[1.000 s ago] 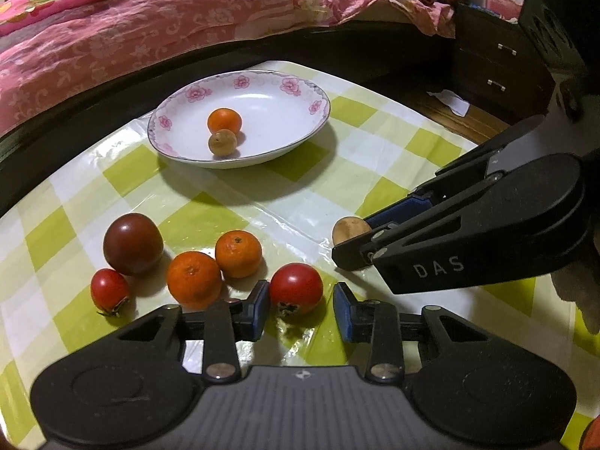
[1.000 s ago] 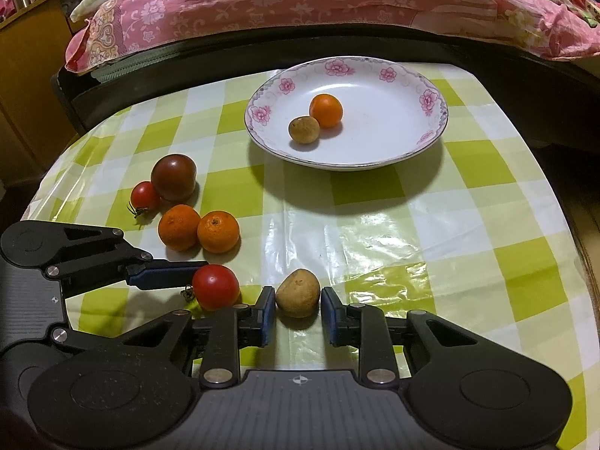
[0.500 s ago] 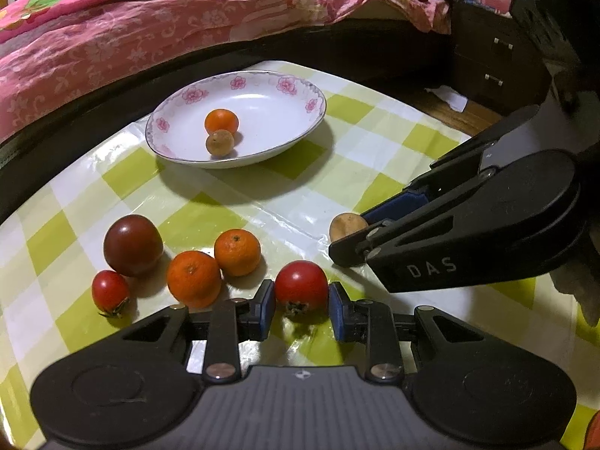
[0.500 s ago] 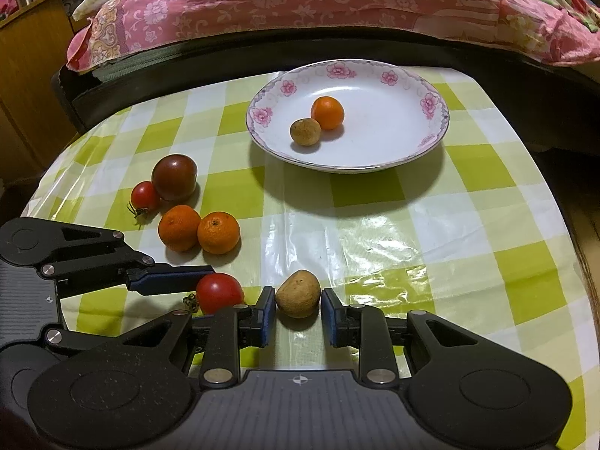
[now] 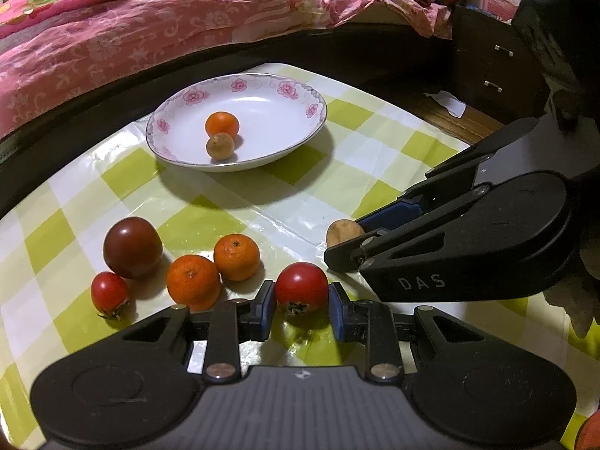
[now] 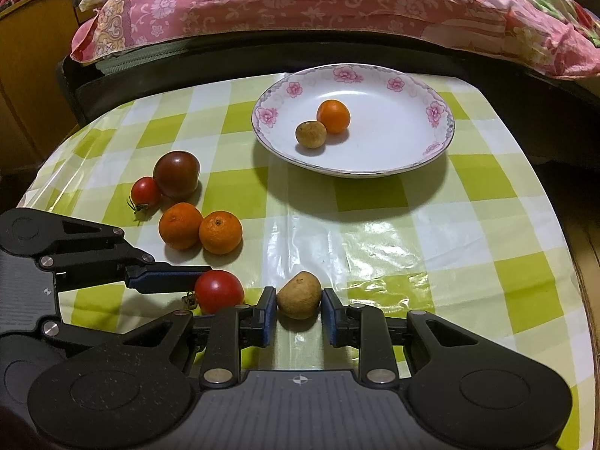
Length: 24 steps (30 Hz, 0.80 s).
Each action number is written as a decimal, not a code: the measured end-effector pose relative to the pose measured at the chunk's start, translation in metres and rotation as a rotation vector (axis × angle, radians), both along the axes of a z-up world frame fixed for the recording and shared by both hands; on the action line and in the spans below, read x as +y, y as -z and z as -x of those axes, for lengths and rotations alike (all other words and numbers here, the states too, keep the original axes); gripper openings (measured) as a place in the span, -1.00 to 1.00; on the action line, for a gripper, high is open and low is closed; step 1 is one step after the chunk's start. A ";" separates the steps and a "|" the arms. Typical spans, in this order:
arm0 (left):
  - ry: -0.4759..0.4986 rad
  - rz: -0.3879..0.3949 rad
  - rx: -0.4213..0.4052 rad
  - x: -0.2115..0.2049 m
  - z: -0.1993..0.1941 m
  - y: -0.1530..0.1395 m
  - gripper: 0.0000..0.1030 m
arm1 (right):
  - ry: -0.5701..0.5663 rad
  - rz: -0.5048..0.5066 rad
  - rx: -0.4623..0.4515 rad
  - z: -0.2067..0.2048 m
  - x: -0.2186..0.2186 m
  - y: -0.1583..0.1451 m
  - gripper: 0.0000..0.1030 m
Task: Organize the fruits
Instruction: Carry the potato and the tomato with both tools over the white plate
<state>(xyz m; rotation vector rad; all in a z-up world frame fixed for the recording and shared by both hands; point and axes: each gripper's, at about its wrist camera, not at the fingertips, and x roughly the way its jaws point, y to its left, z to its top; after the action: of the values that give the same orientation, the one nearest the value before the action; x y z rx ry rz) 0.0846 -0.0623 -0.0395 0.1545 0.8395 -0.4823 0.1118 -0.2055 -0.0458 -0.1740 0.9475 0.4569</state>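
Between your left gripper (image 5: 302, 300) pads: red tomato (image 5: 302, 287), clamped.
Between your right gripper (image 6: 299, 313) pads: brown fruit (image 6: 299, 294), clamped.
Ahead: plate (image 6: 442, 142).

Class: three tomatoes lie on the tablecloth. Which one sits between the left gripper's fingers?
The mid-sized bright red tomato, between the left gripper pads. The dark tomato and small red tomato lie apart, leftward.
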 end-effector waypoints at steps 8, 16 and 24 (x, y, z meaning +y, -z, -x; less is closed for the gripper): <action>-0.011 0.003 -0.001 0.002 -0.001 -0.003 -0.28 | 0.006 0.005 0.002 -0.001 0.000 -0.001 -0.58; -0.026 0.011 -0.011 0.006 -0.004 -0.009 -0.28 | 0.026 0.011 -0.005 -0.002 -0.004 -0.003 -0.58; -0.050 0.016 -0.026 0.011 -0.008 -0.013 -0.28 | 0.036 0.018 -0.015 -0.001 -0.005 -0.006 -0.58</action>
<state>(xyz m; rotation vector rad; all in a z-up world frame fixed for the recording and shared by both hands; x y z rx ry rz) 0.0925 -0.0517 -0.0262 0.1247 0.8123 -0.4388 0.1124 -0.2106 -0.0401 -0.1765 0.9389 0.4128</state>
